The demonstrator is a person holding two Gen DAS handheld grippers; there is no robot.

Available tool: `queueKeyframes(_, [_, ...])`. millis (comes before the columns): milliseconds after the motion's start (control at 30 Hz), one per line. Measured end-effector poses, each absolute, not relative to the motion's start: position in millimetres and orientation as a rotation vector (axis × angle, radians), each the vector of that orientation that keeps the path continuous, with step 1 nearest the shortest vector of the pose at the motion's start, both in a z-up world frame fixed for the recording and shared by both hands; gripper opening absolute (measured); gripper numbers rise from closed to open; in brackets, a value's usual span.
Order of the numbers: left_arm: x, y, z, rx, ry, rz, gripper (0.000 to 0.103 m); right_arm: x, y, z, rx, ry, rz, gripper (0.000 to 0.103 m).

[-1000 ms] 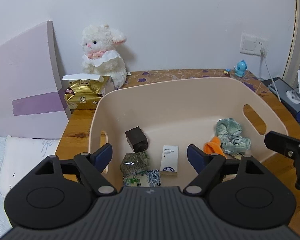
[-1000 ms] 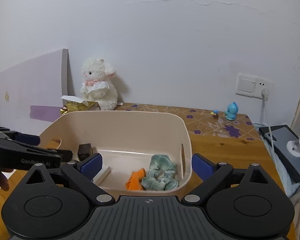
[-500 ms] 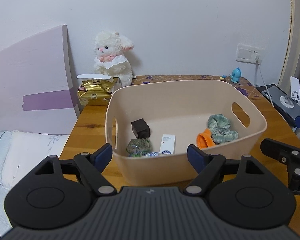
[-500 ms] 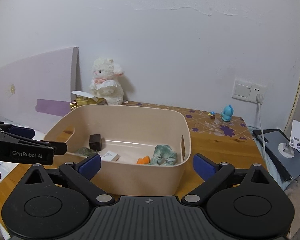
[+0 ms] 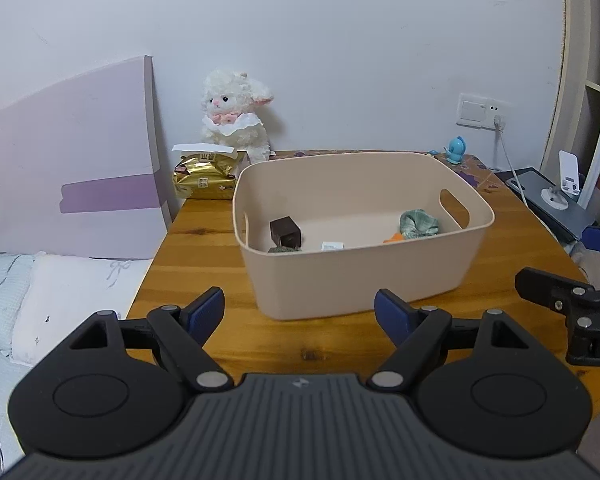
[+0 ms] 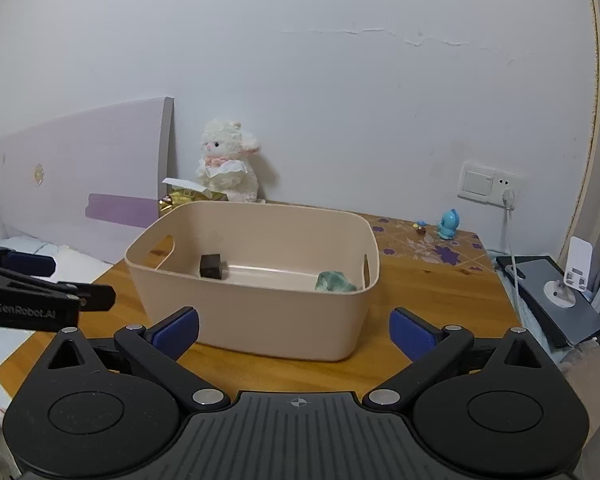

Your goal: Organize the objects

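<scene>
**Beige bin loaded, both grippers empty and clear of it**

Beige plastic bin [image 5: 364,264] sits mid-frame in both views on the wooden table [image 5: 204,248]. Left gripper [image 5: 299,312] has its blue pads wide apart, nothing between them, hovering low in frame short of the bin's near wall. Right gripper [image 6: 294,332] is the same: pads spread, empty, short of the bin.

In the bin I see a dark cube [image 5: 285,232] at left, a green cloth bundle [image 5: 418,222] at right, an orange piece [image 5: 392,238] beside it, a white card [image 5: 332,245] and a greenish lump [image 5: 284,249] at the near wall. My read: sorting is mostly or fully done.

Risks from here:
- Both grippers sit close together in front of the bin. I see the right one at the right edge of the left view; any inward swing could clash them.
- Pushing forward at this height hits the bin wall and slides it toward the plush sheep [image 5: 236,114] and gold packet [image 5: 204,176] in the upper left.
- Cable [image 6: 510,236] at the right hangs from the socket to the dark device [image 6: 556,296]; a wide right-hand move could snag it.

Hard to see:
- Near wall hides most of the bin floor; in the right view only the cube and cloth show.
- Can't identify the card or the lump.
- Table's near edge is blocked by the gripper bodies.
</scene>
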State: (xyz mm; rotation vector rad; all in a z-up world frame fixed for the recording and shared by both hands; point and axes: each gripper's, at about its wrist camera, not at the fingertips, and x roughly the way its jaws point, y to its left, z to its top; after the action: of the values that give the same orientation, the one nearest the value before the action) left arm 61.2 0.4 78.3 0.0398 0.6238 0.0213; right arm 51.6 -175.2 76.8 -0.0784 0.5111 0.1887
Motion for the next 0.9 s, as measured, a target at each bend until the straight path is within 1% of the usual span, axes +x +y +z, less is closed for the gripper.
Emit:
queueKeyframes(467, [12.5, 6.4, 86.6, 0.052, 0.606, 0.050, 0.085, 7.6, -177.0, 80.4, -0.057, 0.517, 0.196, 0.103])
queueKeyframes(900, [-23.3, -3.6, 87.7, 0.064, 0.587, 0.036, 0.085, -19.7, -178.2, 82.4, -0.058, 0.518, 0.186, 0.103])
